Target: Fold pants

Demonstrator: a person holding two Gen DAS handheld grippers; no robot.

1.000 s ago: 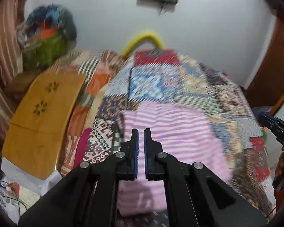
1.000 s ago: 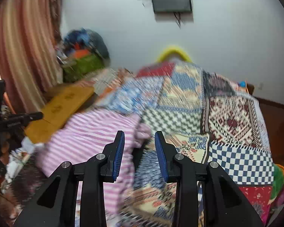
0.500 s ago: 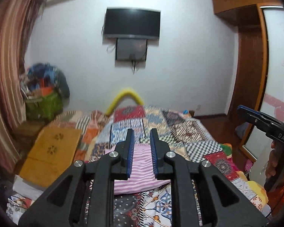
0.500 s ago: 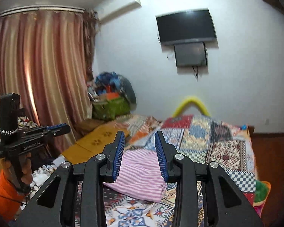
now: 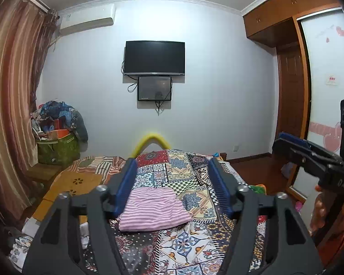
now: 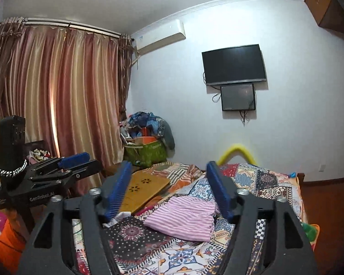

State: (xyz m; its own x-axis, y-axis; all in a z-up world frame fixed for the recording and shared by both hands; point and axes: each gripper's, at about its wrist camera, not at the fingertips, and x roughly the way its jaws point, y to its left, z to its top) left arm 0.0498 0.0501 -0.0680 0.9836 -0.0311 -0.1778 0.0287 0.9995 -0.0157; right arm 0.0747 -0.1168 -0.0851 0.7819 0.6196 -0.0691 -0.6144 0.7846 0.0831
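The pink and white striped pants (image 5: 153, 208) lie folded into a compact rectangle on the patchwork bedspread (image 5: 195, 197); they also show in the right wrist view (image 6: 183, 215). My left gripper (image 5: 173, 183) is open and empty, held well above and back from the pants. My right gripper (image 6: 168, 188) is open and empty too, raised above the bed. The right gripper shows at the right edge of the left wrist view (image 5: 309, 158), and the left gripper at the left of the right wrist view (image 6: 57, 171).
A wooden board (image 5: 75, 183) lies on the bed's left side. A green bag piled with clothes (image 5: 57, 146) stands by the curtains (image 6: 57, 105). A TV (image 5: 154, 57) hangs on the far wall. A wardrobe (image 5: 293, 91) stands at the right.
Both grippers have pulled up and back from the pants and opened wide. The pants stay folded on the bed.
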